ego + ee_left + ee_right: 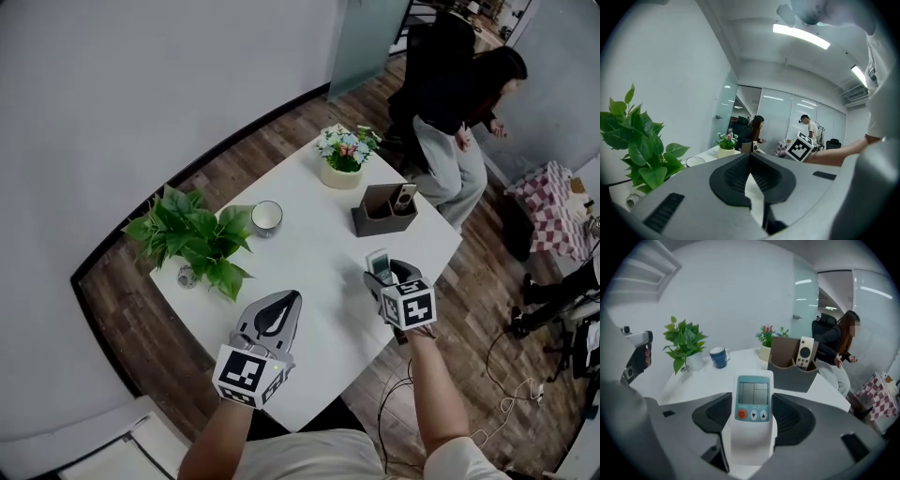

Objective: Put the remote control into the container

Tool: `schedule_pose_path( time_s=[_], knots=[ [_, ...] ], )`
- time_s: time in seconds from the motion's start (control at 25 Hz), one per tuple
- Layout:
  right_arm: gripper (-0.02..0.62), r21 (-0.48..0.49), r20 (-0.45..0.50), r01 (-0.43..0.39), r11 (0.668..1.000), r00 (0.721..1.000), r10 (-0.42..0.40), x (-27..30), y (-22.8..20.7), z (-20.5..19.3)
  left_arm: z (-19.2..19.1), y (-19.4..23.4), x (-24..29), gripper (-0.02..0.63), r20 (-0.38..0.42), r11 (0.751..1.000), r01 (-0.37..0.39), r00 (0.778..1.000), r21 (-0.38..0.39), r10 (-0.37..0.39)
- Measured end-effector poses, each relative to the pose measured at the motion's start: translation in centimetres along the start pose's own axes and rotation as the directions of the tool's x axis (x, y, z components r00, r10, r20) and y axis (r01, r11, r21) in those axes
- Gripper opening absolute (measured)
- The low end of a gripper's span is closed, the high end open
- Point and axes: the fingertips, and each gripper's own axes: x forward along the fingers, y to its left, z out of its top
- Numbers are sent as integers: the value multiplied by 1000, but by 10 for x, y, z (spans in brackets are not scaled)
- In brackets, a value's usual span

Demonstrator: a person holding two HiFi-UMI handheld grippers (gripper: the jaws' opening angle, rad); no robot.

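Left hand-held gripper (286, 305): over the bench (309, 253) near its near corner. Its own view shows the jaws pressed together with nothing between them; the head view shows only a pointed grey shell.
Right hand-held gripper (386, 272): over the bench's right-hand edge, short of the right corner, clamped on the remote control (751, 413).
Remote control: upright between the right jaws, held above the bench and well apart from the container. The head view shows only its top end; the right gripper view shows its grey screen, an orange button and two arrow keys.
Cup (266, 217): near the left-hand far edge, just beside the leafy plant (192, 239) at the left corner. It looks white from above and blue in the right gripper view.
Container (384, 211): an open box by the right-hand far edge, with a second remote (805, 352) standing in it.
Flower pot (342, 155): at the far corner.
Seated person (455, 112): on a chair past the far corner.
Standing person (808, 129): far back, seen only in the left gripper view.
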Motion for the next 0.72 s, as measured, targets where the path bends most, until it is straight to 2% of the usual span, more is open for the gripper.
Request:
schedule_pose_path(
  time_s=[0.16, 0.44, 0.56, 0.72],
  knots=[
    [276, 86, 163, 21, 996, 986, -34, -27, -14, 20, 11, -10, 18, 9, 11, 999, 26, 1000, 29, -26],
    [275, 125, 296, 44, 991, 952, -79, -50, -35, 41, 27, -30, 59, 8, 29, 995, 74, 997, 71, -76],
    [275, 116, 384, 63, 991, 918, -103, -53, -44, 59, 33, -34, 76, 9, 32, 992, 95, 995, 84, -98],
    [275, 89, 511, 83, 993, 852, -117, -53, -56, 94, 34, -38, 94, 8, 25, 987, 122, 992, 106, -125]
  ],
)
